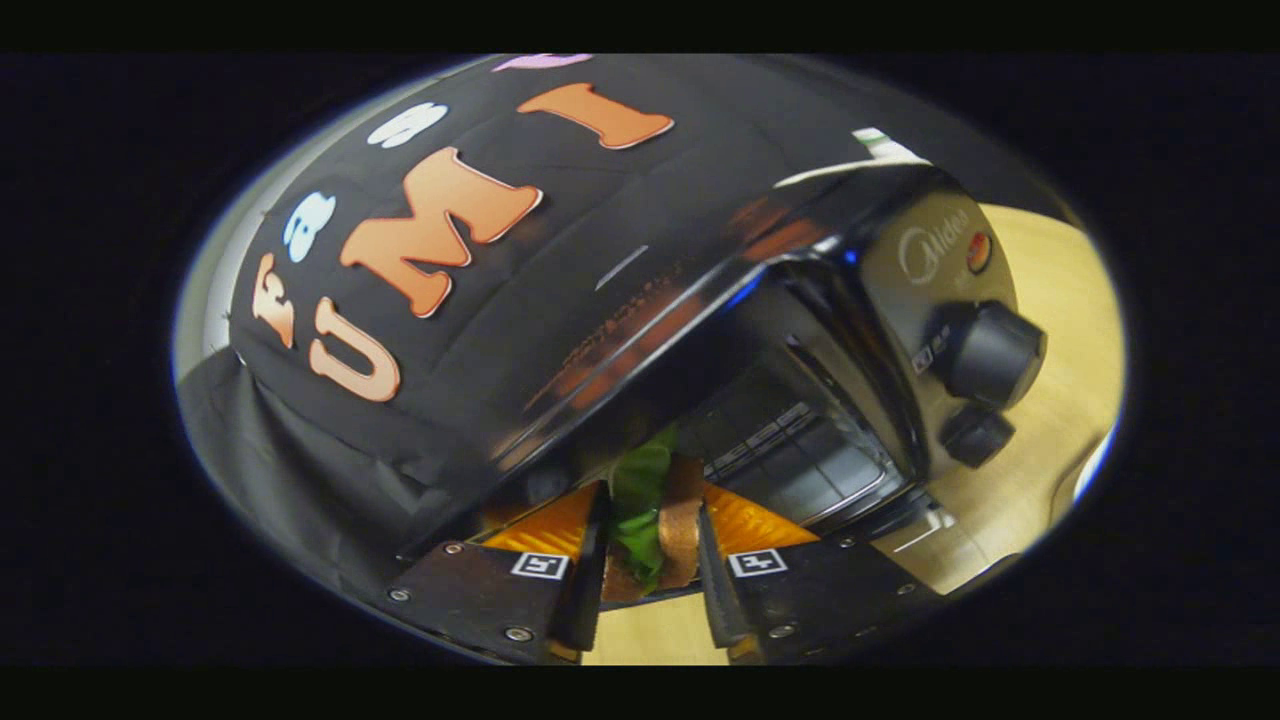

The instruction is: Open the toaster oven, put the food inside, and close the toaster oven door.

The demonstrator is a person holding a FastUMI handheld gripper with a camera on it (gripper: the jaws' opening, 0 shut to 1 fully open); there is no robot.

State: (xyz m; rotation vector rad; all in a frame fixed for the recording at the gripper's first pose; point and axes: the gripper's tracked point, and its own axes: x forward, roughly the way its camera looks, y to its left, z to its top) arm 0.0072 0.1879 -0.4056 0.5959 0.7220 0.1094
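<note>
On your left hangs the dark cloth wall [330, 430], draped down behind everything, and the view is rolled hard to one side, so the whole scene leans. Coming across to the middle, your gripper [648, 560] has its two fingers pinched on the sandwich [655, 510], one on each face, green leaf against one finger and brown bread against the other, the food standing on edge between them. Its long axis runs straight ahead along the fingers, nose first toward the toaster oven [800, 330]. Just beyond the sandwich the oven's mouth gapes, and you can make out the wire rack [790, 455] inside, slightly to the right of your line. The glossy top of the oven arches right over the food. Further right sit the two knobs [990, 355] on the control panel, and past them the pale wooden table [1060, 400]. My read: the door is down, the food is at the threshold, so push forward and a touch right onto the rack, then let go.
</note>
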